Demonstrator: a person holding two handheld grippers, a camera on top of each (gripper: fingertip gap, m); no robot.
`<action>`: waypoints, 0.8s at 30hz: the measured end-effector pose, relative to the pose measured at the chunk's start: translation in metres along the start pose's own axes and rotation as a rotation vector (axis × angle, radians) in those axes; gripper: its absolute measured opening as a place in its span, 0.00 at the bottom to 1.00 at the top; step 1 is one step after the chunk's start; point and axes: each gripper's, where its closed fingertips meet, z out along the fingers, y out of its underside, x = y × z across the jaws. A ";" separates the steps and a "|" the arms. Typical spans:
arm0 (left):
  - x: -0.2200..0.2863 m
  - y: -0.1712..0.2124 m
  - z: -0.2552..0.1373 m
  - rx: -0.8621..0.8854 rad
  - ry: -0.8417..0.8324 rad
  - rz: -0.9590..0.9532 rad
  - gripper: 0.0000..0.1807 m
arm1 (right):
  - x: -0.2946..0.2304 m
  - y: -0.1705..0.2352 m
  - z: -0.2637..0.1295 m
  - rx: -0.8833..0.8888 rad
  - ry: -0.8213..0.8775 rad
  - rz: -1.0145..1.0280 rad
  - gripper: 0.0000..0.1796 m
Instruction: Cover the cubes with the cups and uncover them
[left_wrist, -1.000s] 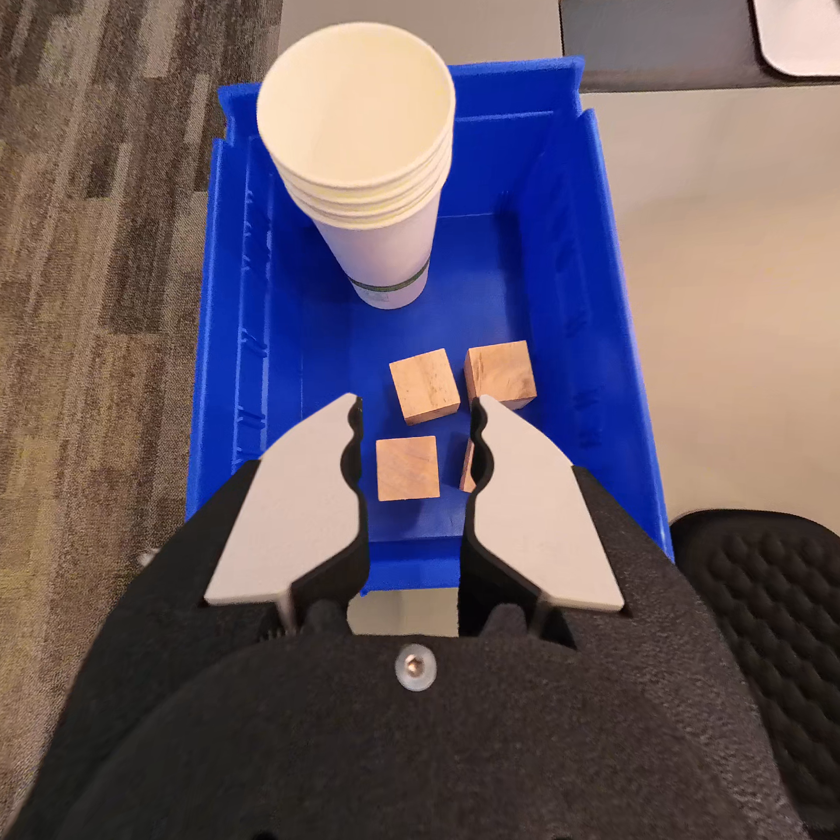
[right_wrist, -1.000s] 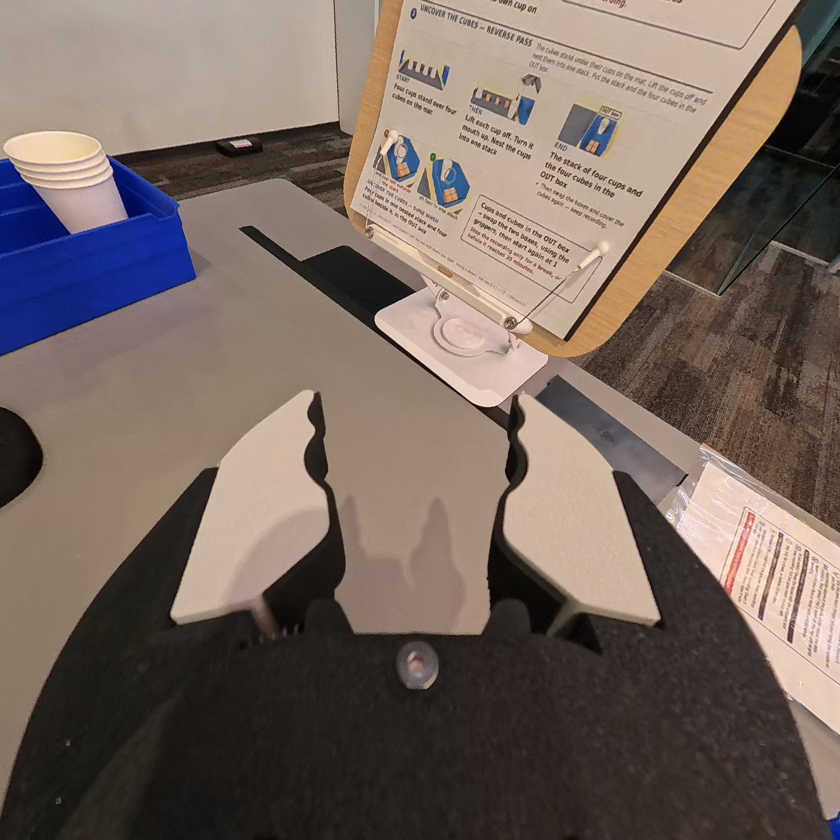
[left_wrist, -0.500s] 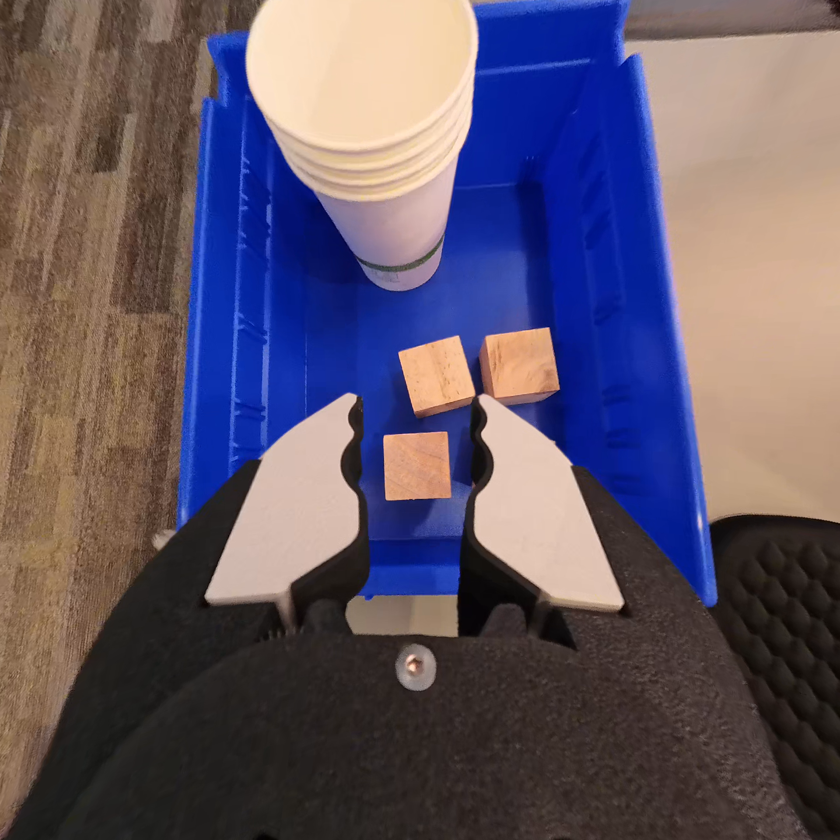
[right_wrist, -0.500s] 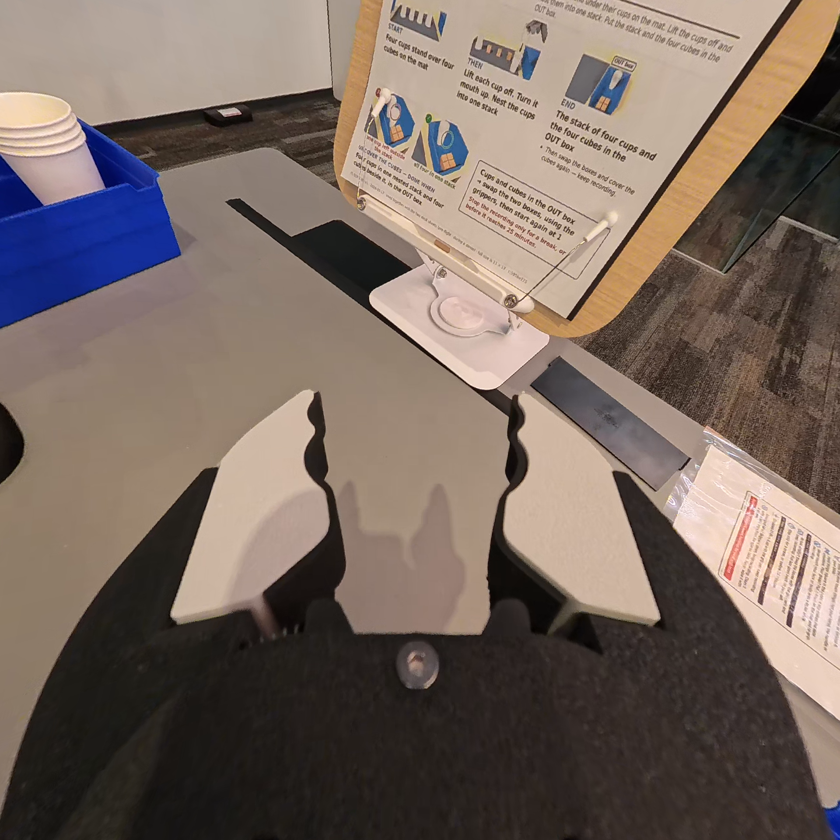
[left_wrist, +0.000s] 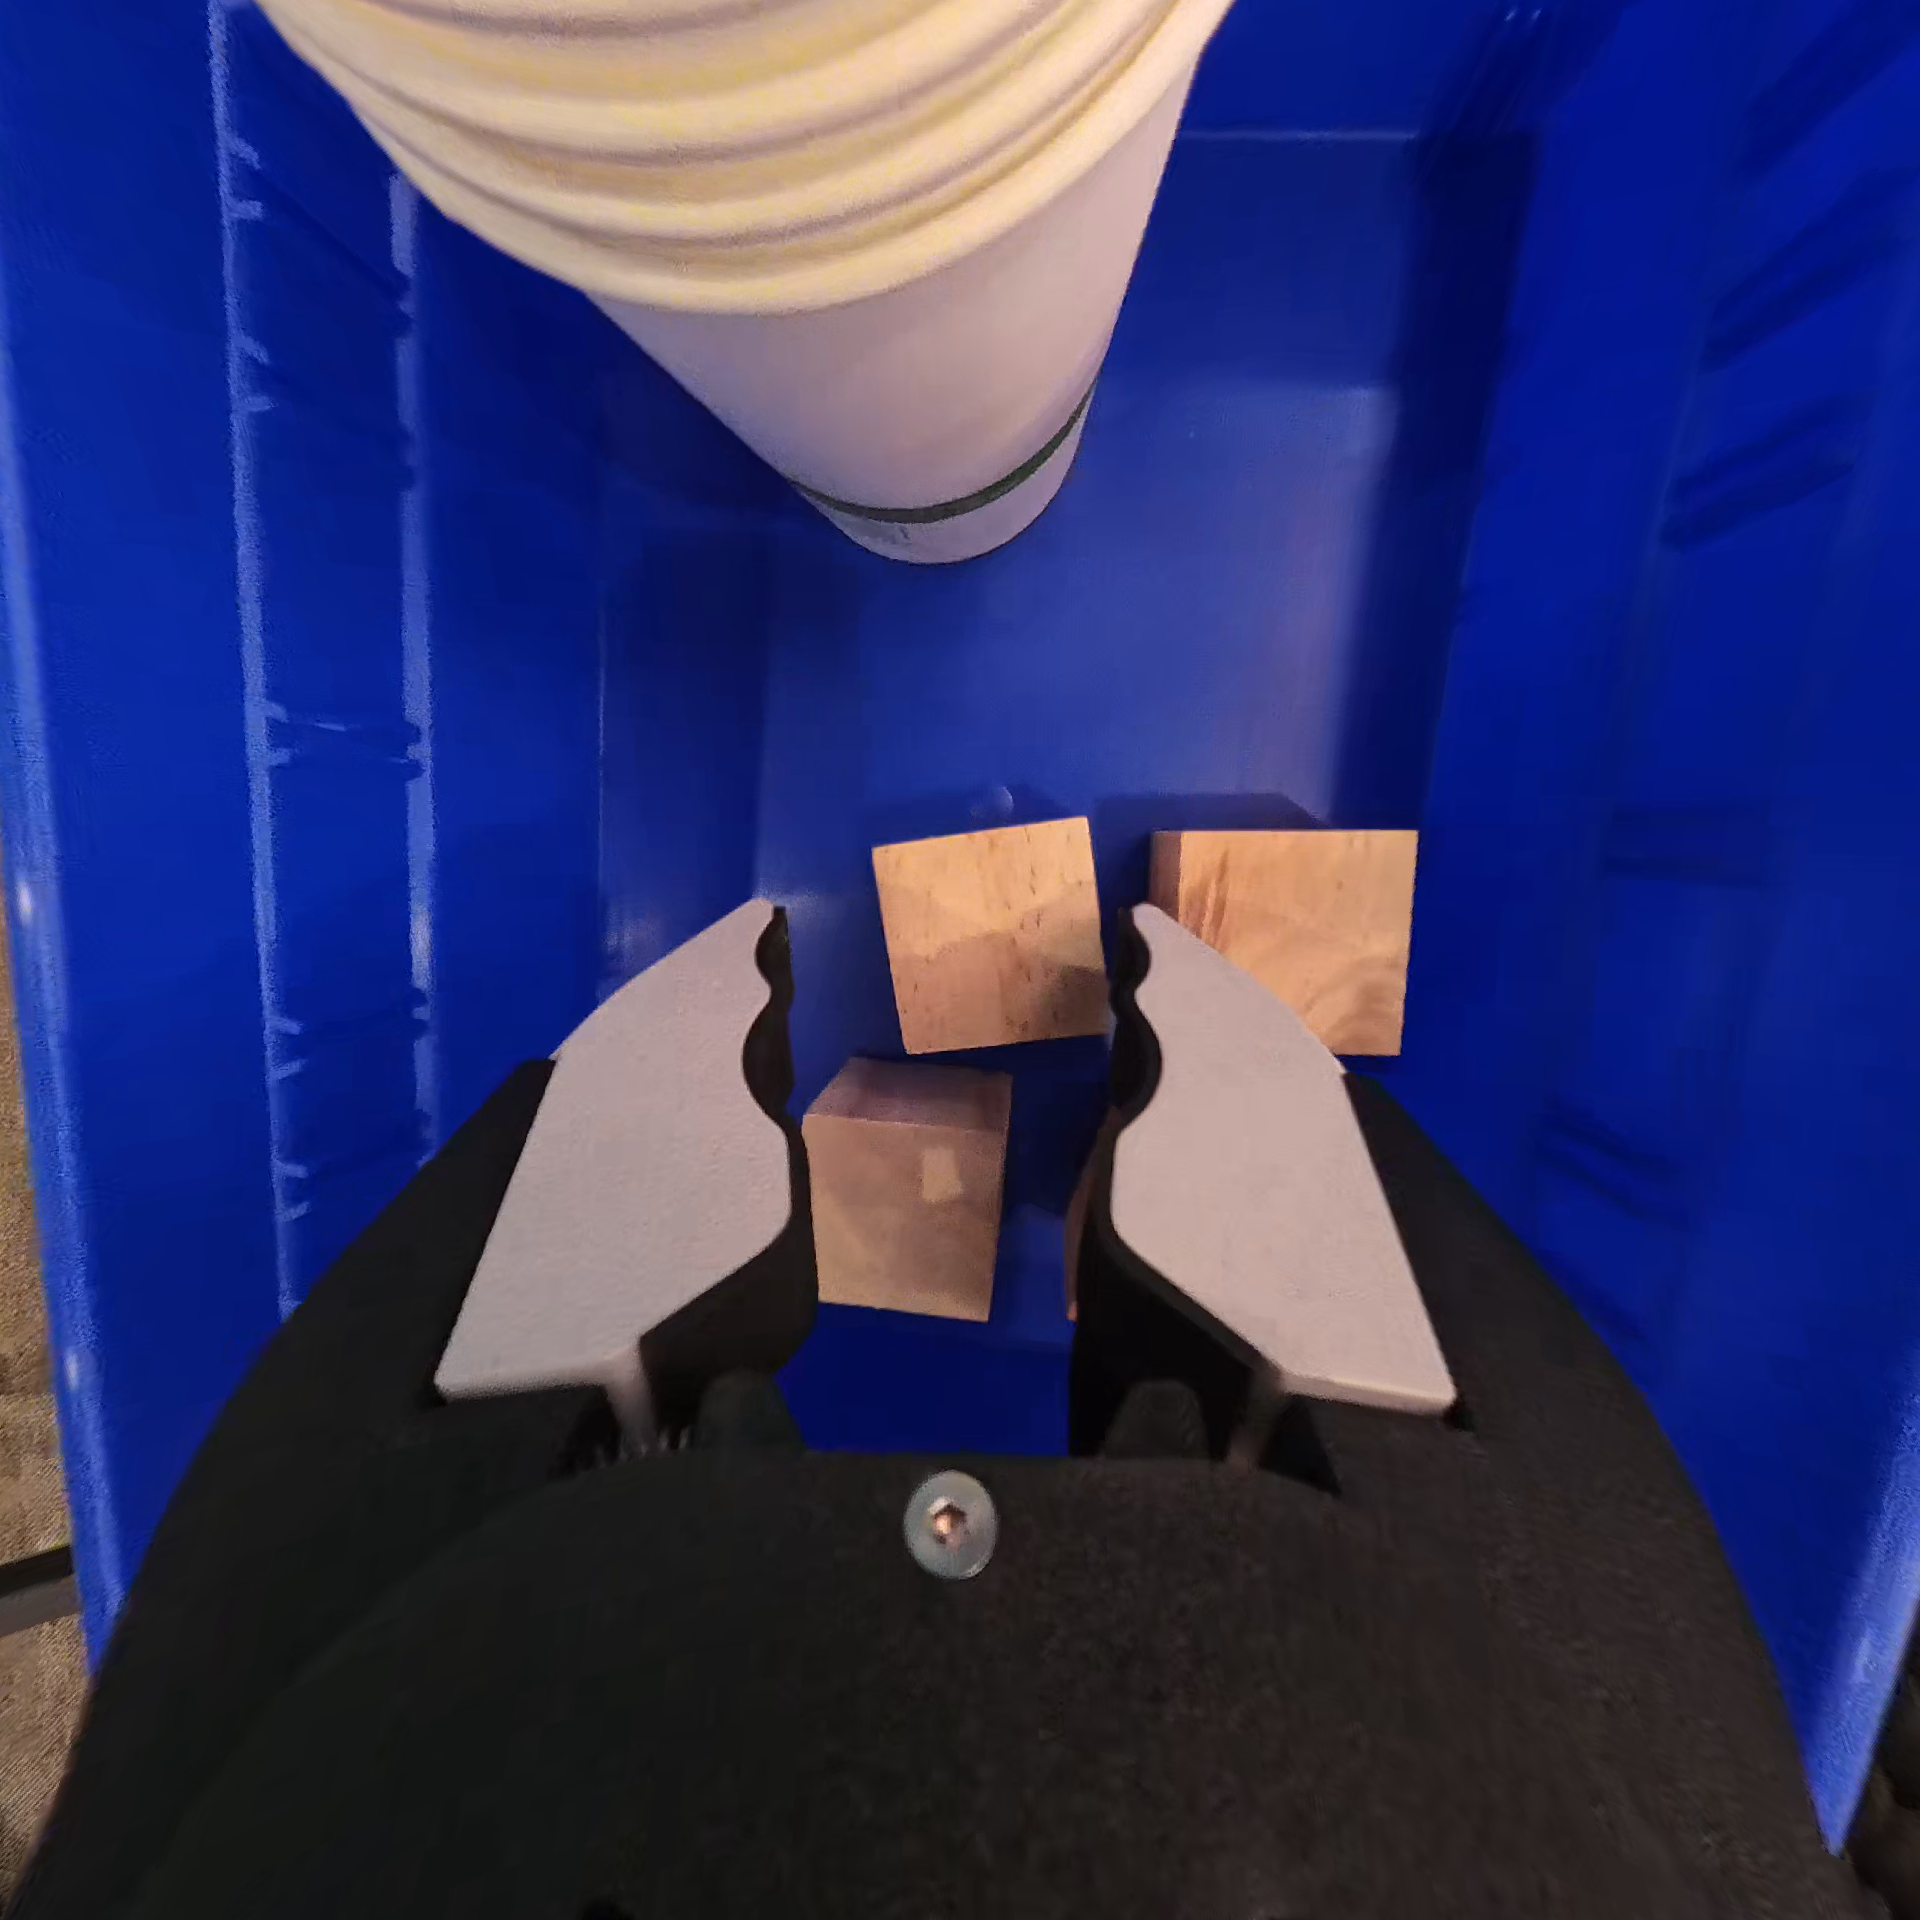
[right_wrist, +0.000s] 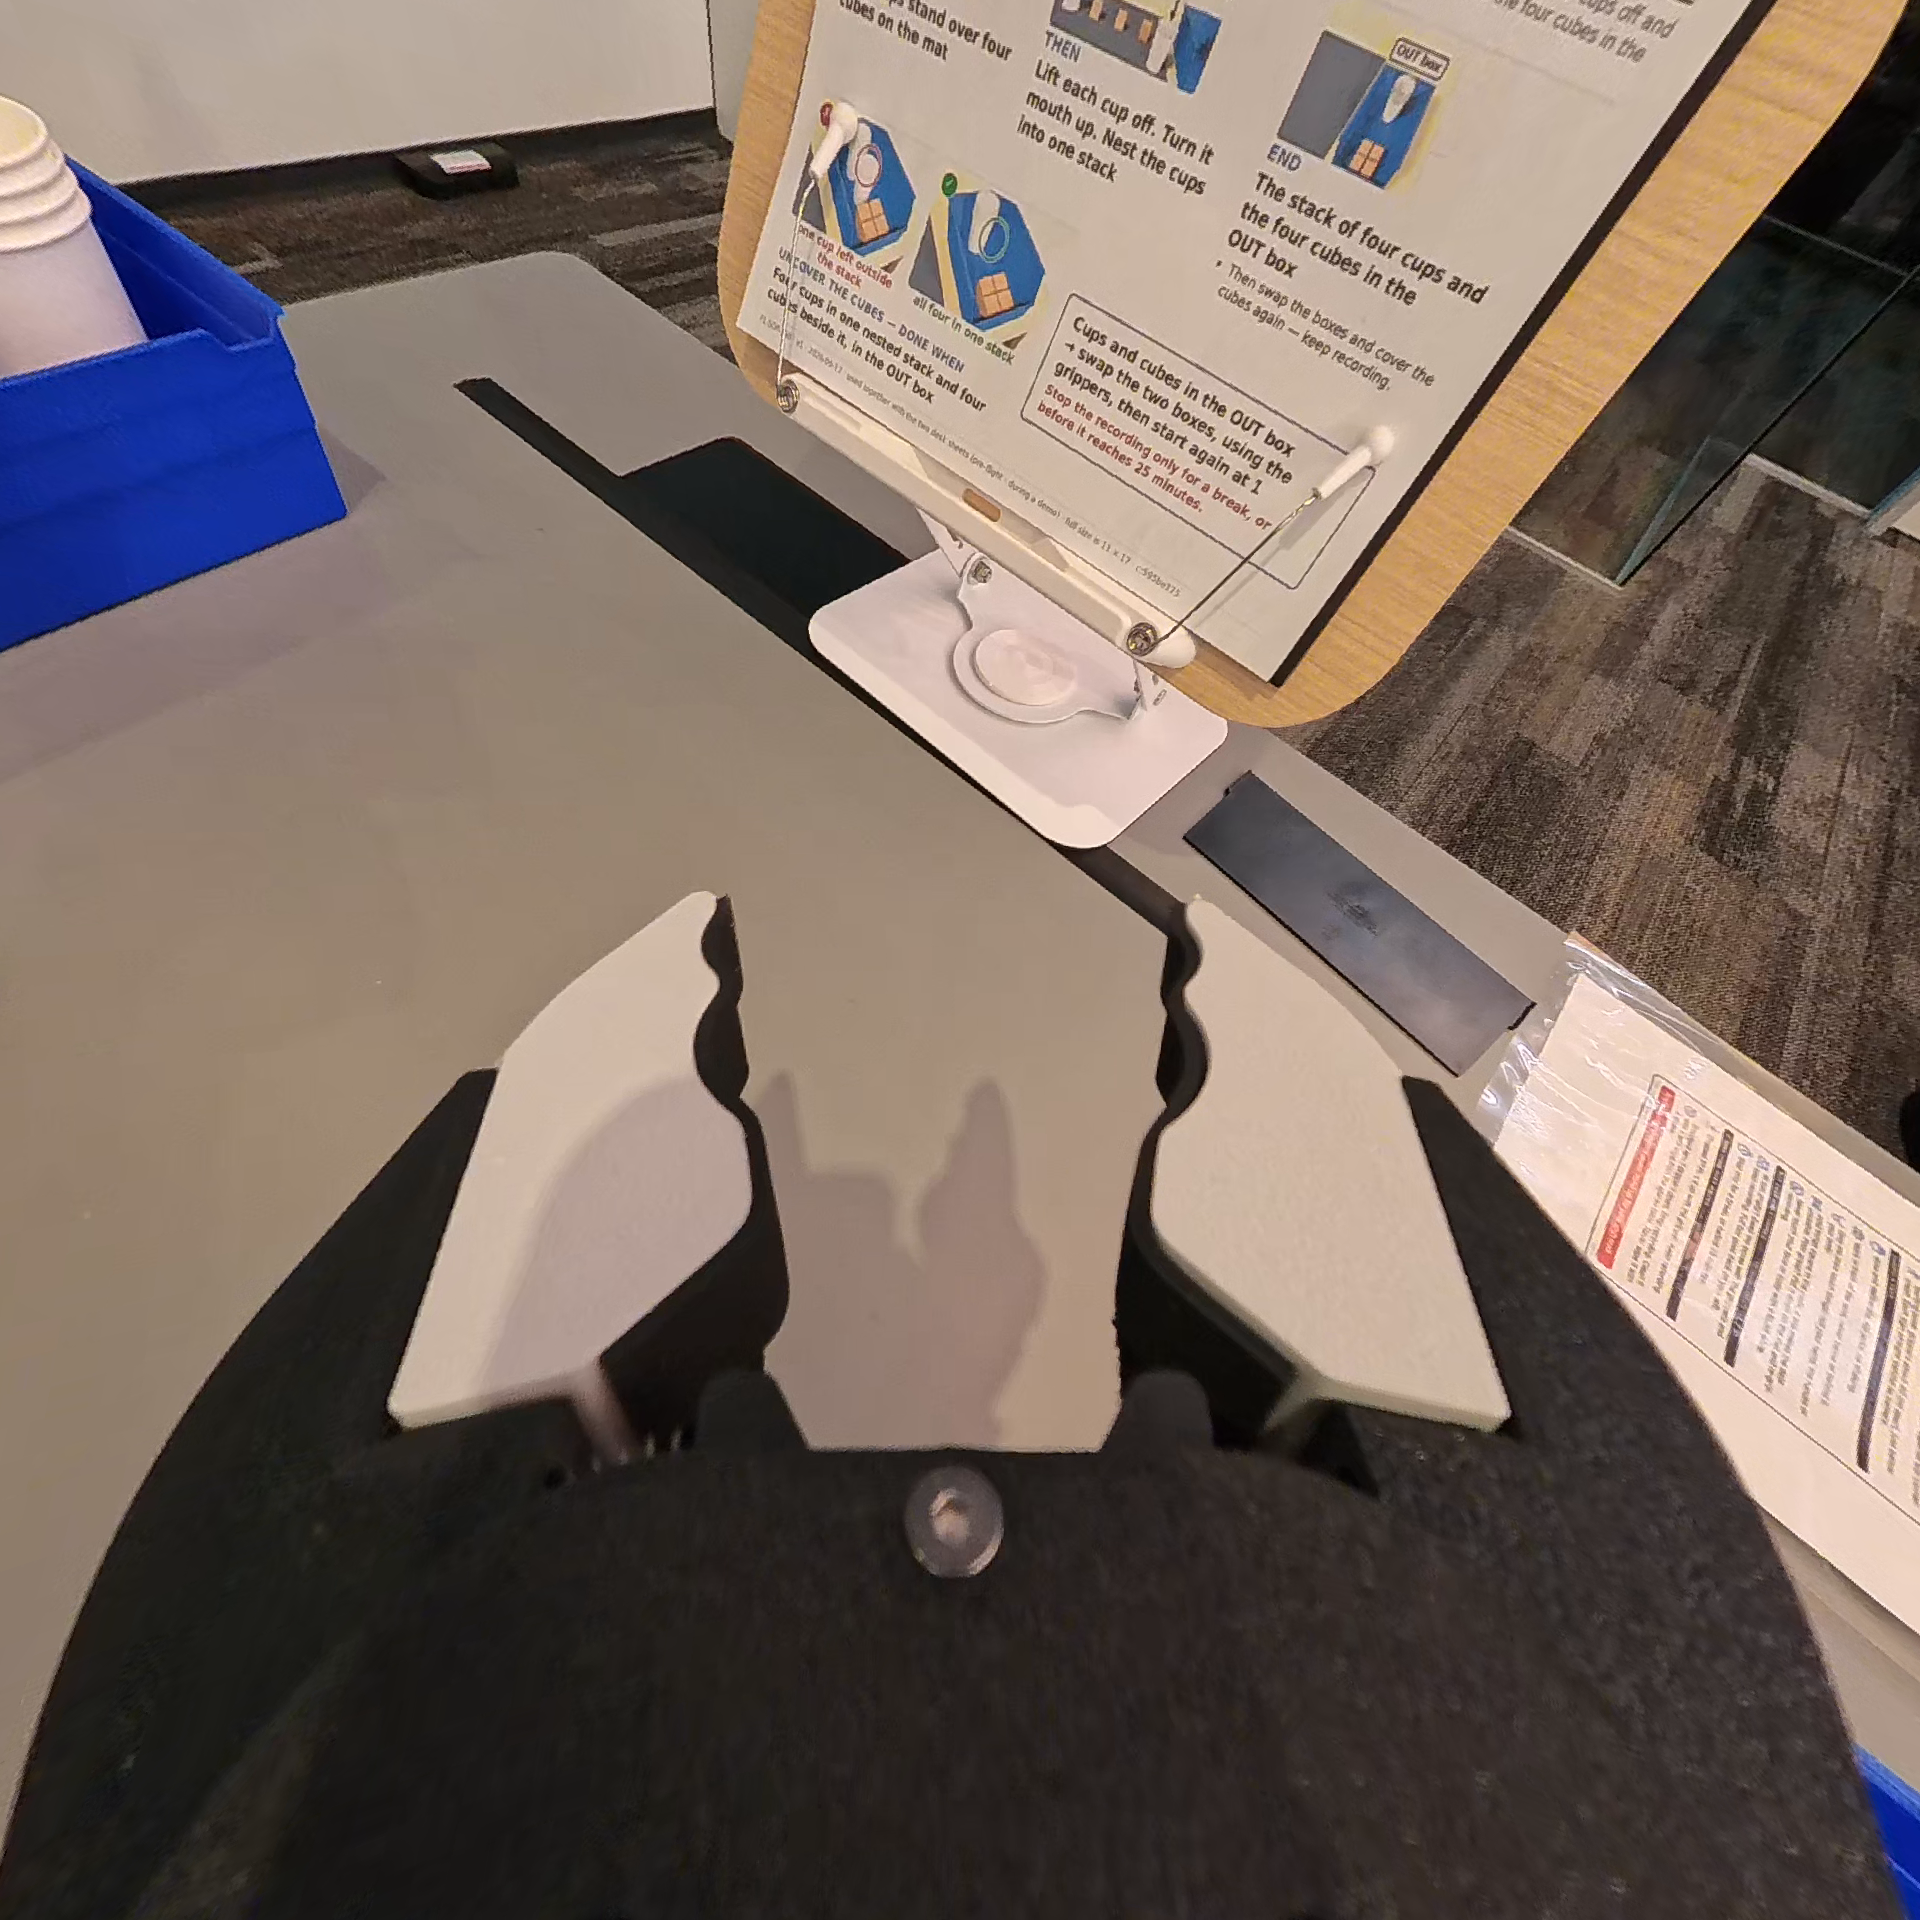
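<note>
In the left wrist view my left gripper (left_wrist: 951, 925) is open and low inside the blue bin (left_wrist: 1662, 935). A wooden cube (left_wrist: 909, 1195) sits between its fingers, against the left one. Two more cubes lie just beyond, one in the middle (left_wrist: 987, 930) and one to the right (left_wrist: 1288, 935). A sliver of another cube (left_wrist: 1075, 1262) shows behind the right finger. A stack of nested white paper cups (left_wrist: 831, 260) stands mouth up at the bin's far end. My right gripper (right_wrist: 951, 925) is open and empty over the grey table (right_wrist: 468, 831).
In the right wrist view the blue bin (right_wrist: 156, 468) with the cup stack (right_wrist: 42, 260) is at the far left. An instruction board on a white stand (right_wrist: 1039, 696) stands ahead. A printed sheet in plastic (right_wrist: 1766, 1247) lies at the right edge.
My left gripper has dropped down into the bin, so that the nearest cube now sits between its open fingers. My right gripper has shifted slightly and stays open.
</note>
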 end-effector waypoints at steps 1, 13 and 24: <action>0.000 0.001 0.003 -0.011 -0.001 0.001 0.32 | 0.001 0.000 0.000 0.003 0.000 0.001 0.43; 0.002 0.001 0.012 -0.056 0.018 0.018 0.24 | 0.015 0.003 -0.008 0.012 0.020 0.032 0.43; -0.002 -0.029 -0.058 0.137 -0.017 0.102 0.24 | 0.026 0.011 -0.008 -0.018 0.057 0.030 0.43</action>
